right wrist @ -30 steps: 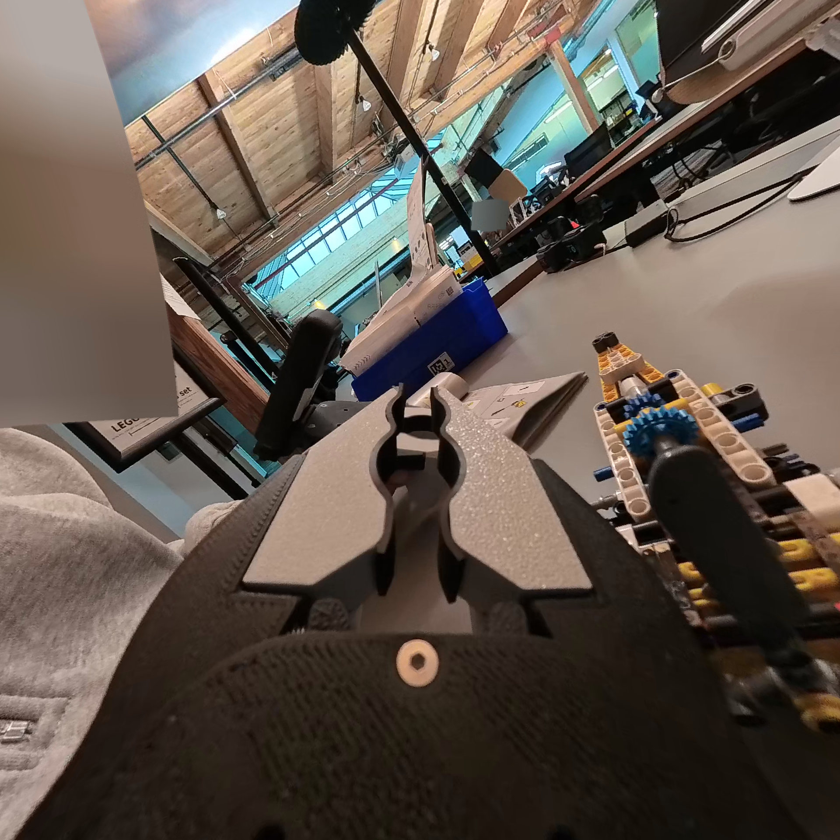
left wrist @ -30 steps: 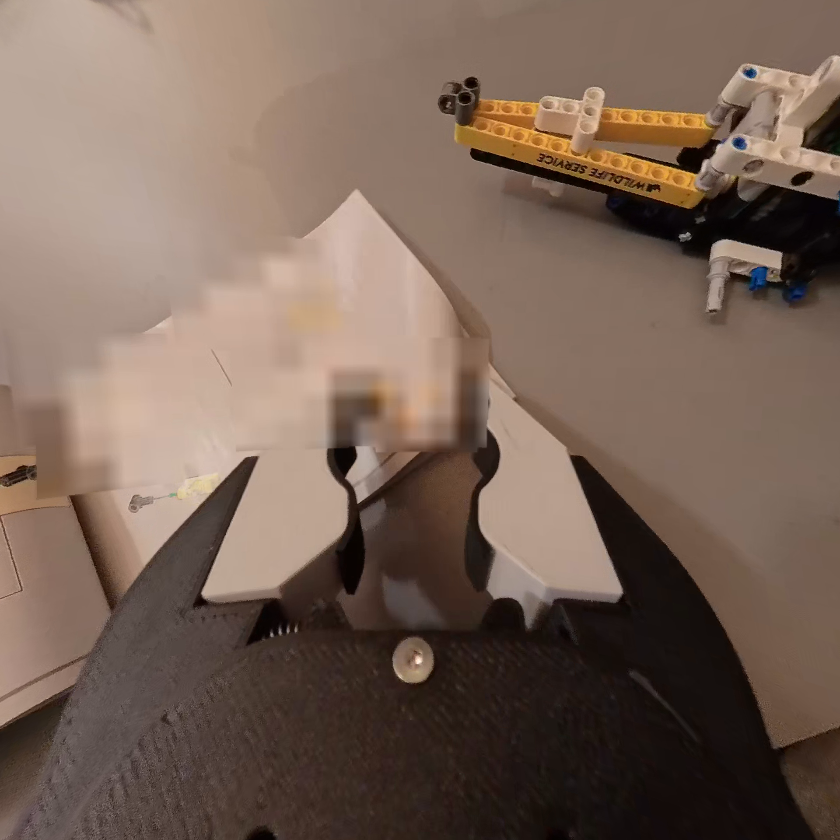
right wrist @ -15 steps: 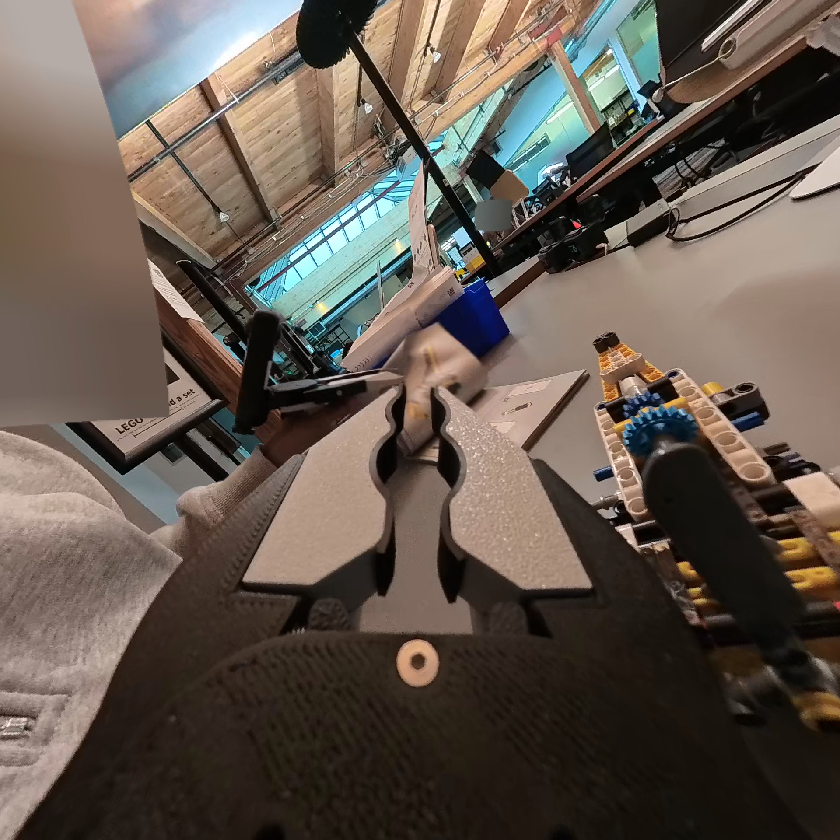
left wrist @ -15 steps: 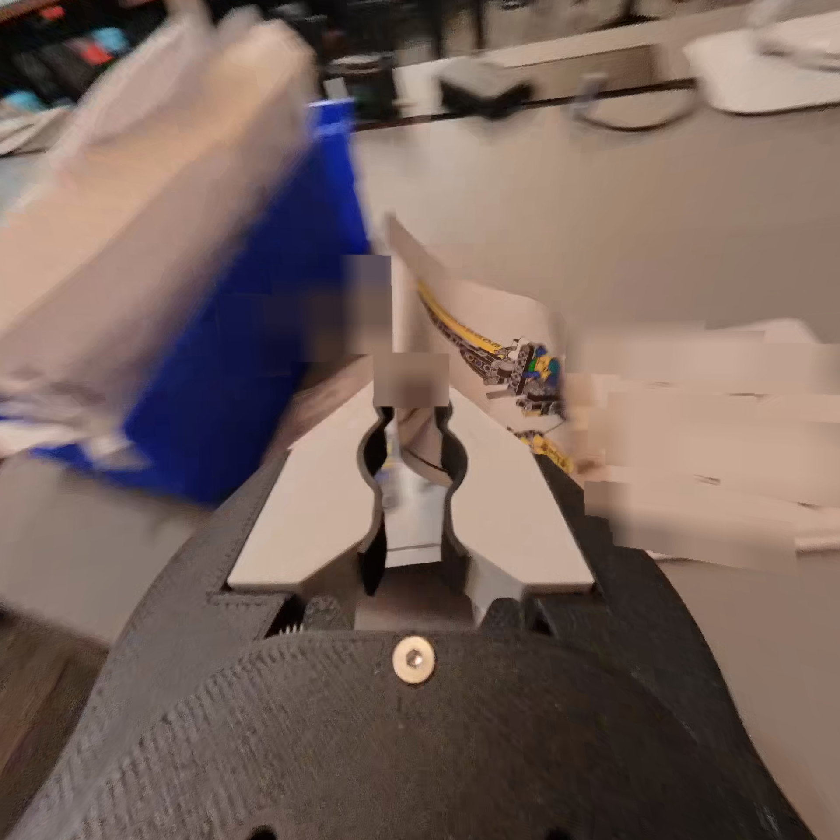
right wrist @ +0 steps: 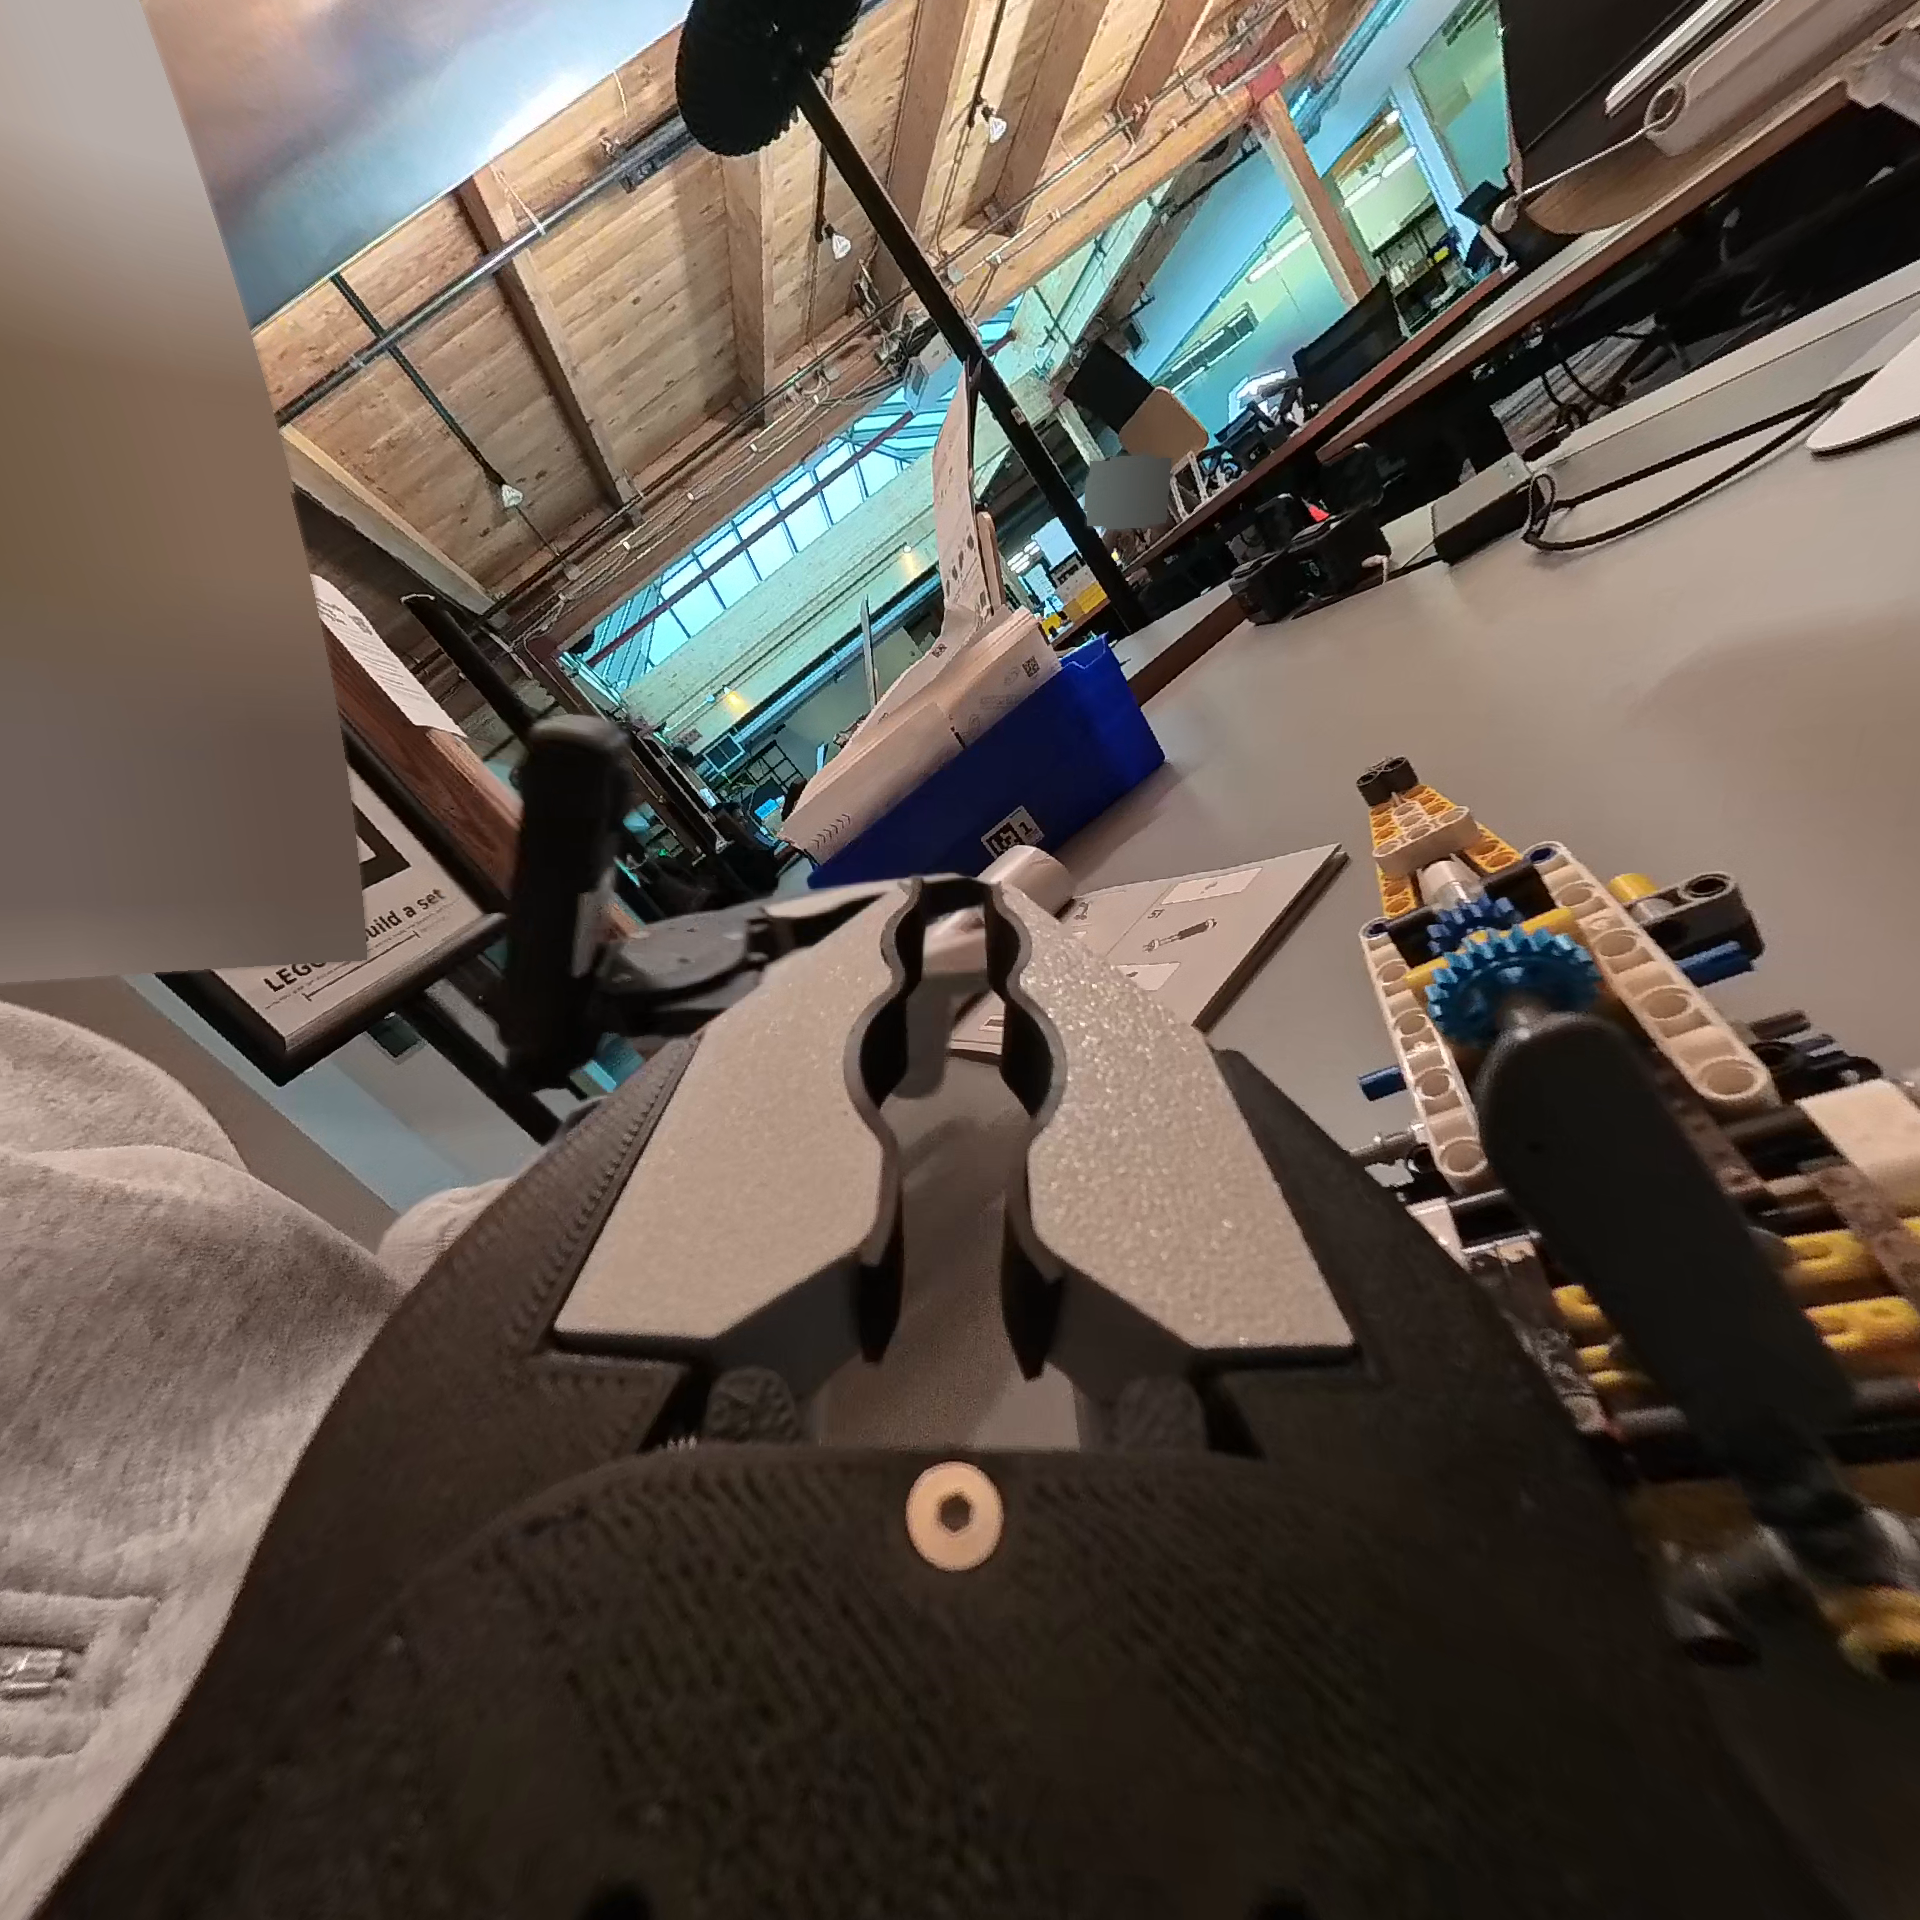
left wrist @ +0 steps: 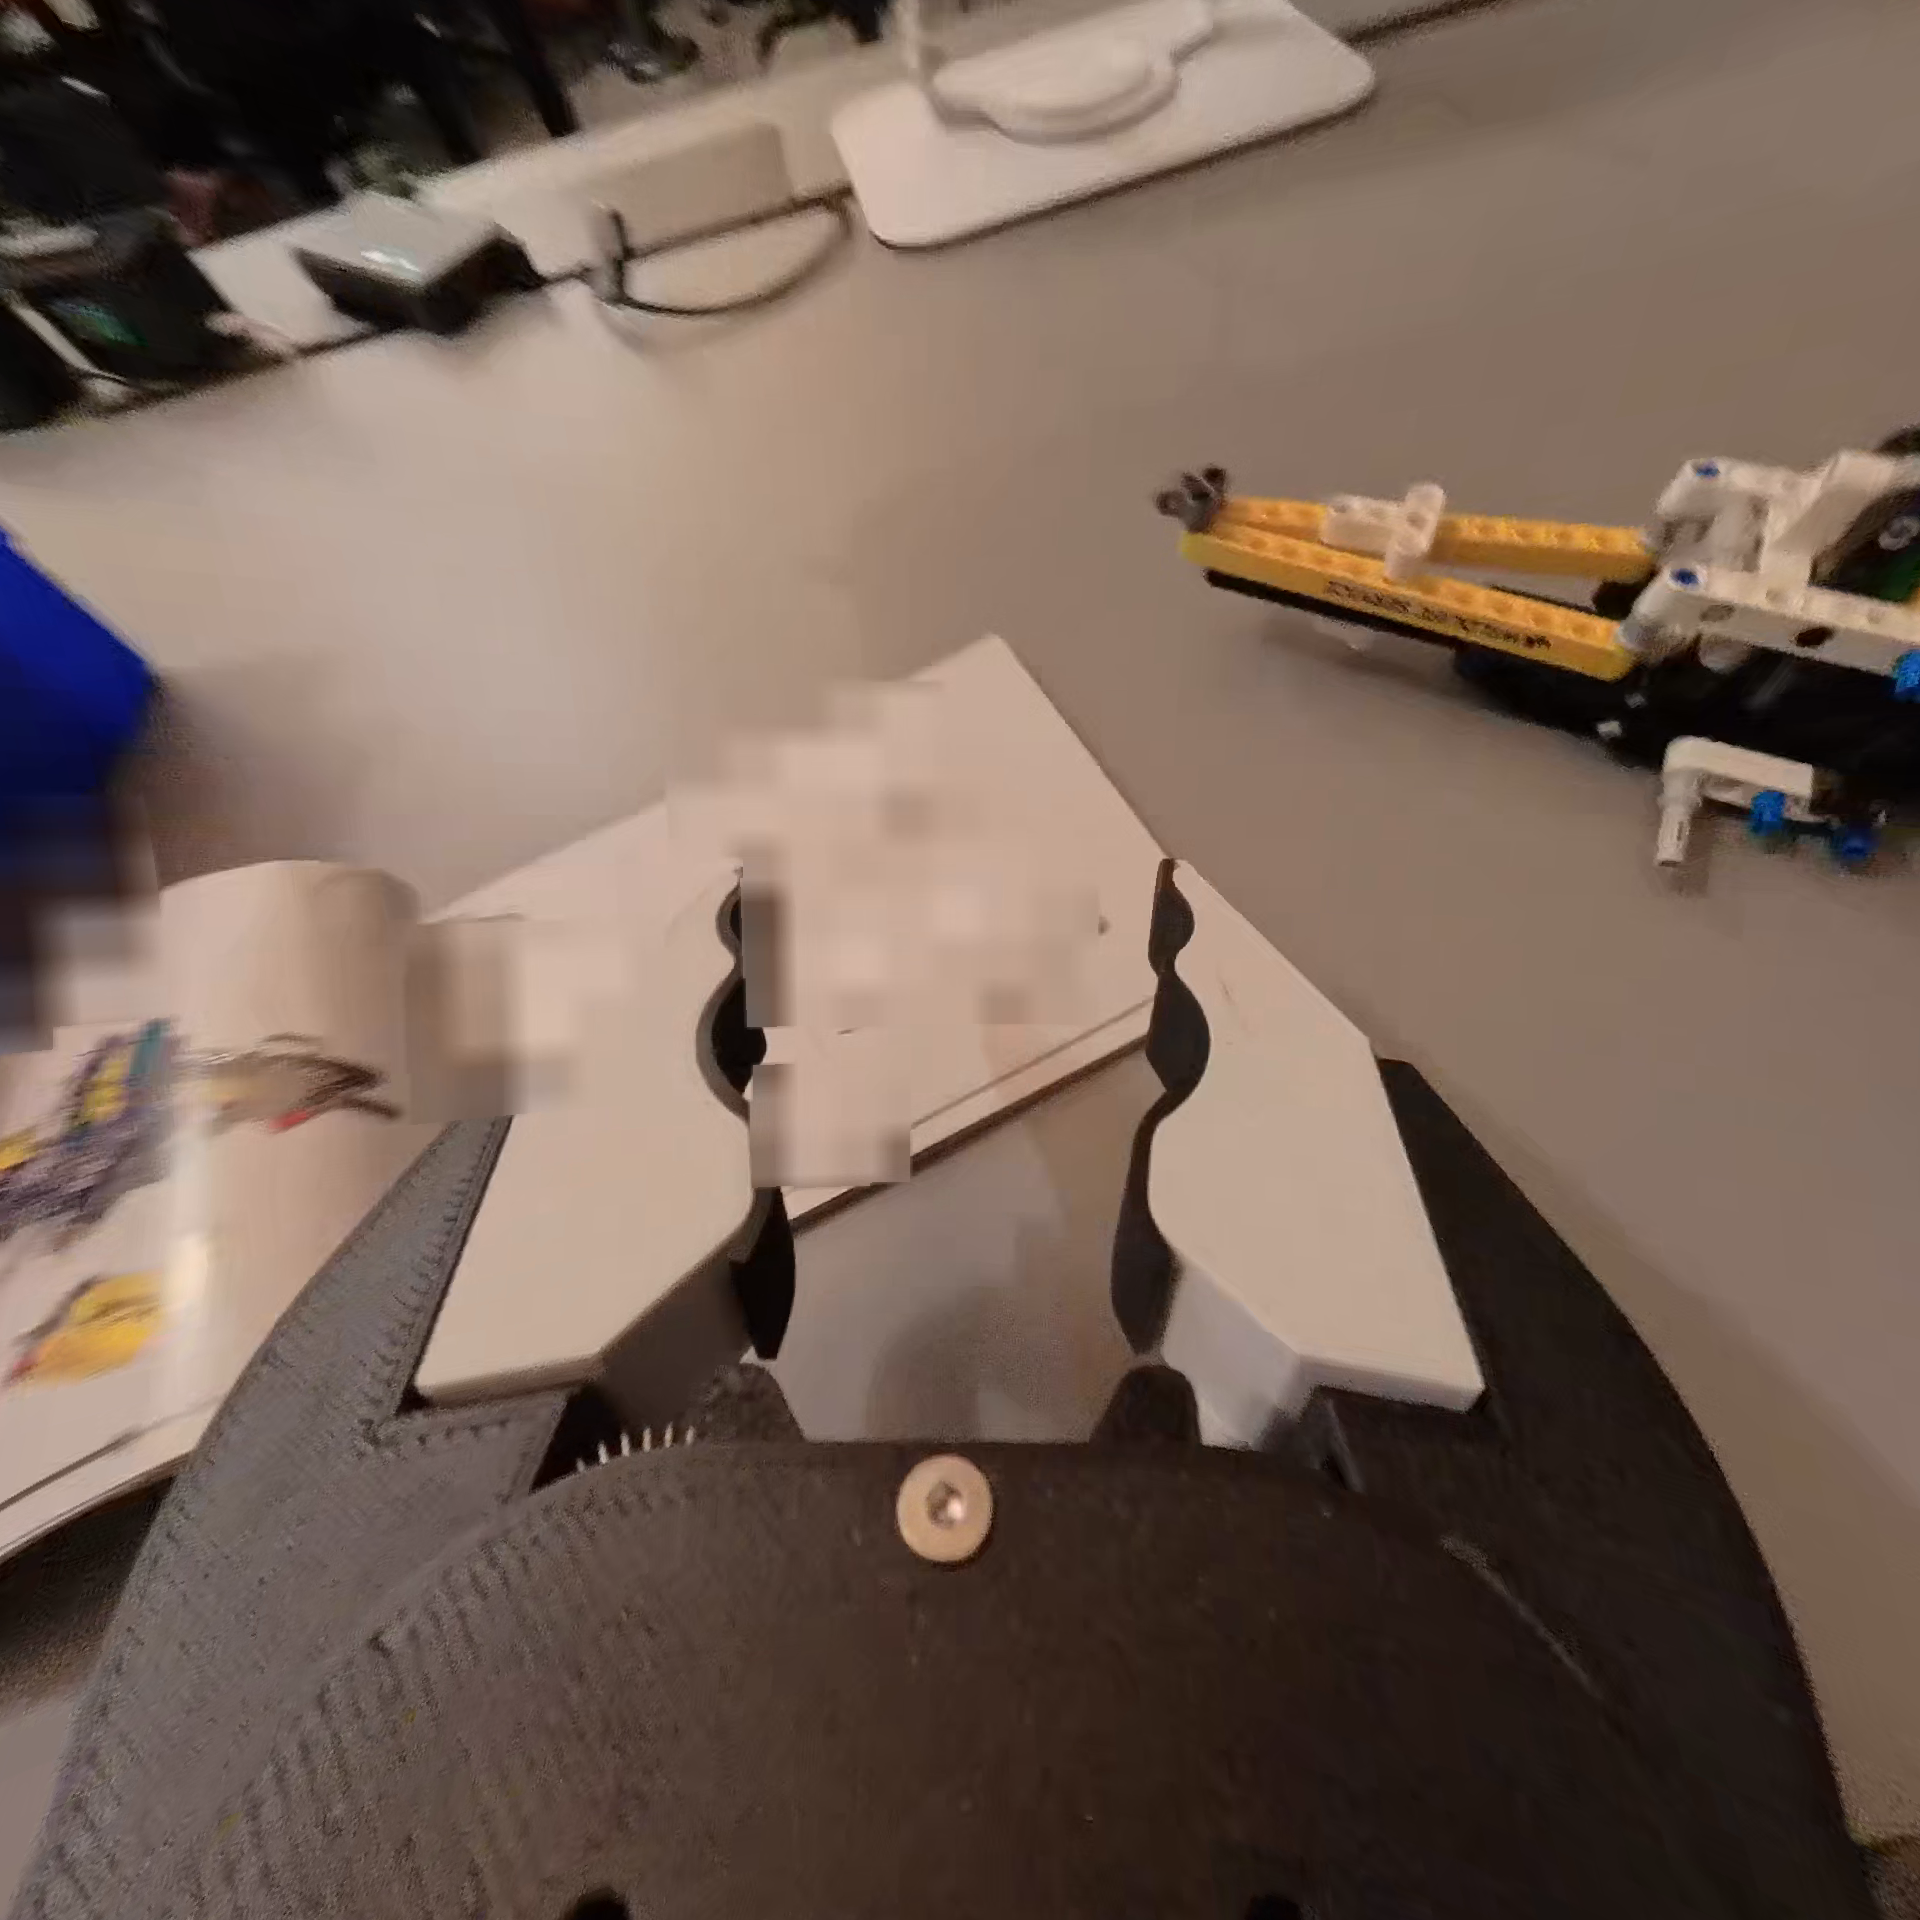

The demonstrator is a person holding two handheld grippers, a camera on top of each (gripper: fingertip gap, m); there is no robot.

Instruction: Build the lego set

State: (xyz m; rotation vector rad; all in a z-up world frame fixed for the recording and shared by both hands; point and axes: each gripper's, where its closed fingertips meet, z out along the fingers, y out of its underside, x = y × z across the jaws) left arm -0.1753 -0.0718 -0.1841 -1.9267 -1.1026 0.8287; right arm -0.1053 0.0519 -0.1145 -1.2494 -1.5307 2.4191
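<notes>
The partly built lego model (left wrist: 1538, 613), with yellow beams, white frames and a black base, lies on the grey table at the right. My left gripper (left wrist: 945, 904) is open and empty over the open instruction booklet (left wrist: 1039, 758), well left of the model. In the right wrist view the model (right wrist: 1621, 977) with its blue gear (right wrist: 1512, 977) lies just right of my right gripper (right wrist: 958, 891). That gripper is shut, empty and low over the table. The booklet (right wrist: 1226, 914) and the left gripper (right wrist: 582, 883) show beyond it.
A blue bin (right wrist: 1018, 790) holding white paper packets stands past the booklet; its corner shows at the left edge (left wrist: 52, 707). A white monitor base (left wrist: 1091, 114), a power adapter (left wrist: 405, 270) and cables lie at the back. A grey sleeve (right wrist: 156, 1351) is at the left.
My left gripper was shut on a booklet page and swung it over to the left. It has now opened, let the page go and turned back toward the model. The right gripper has not moved.
</notes>
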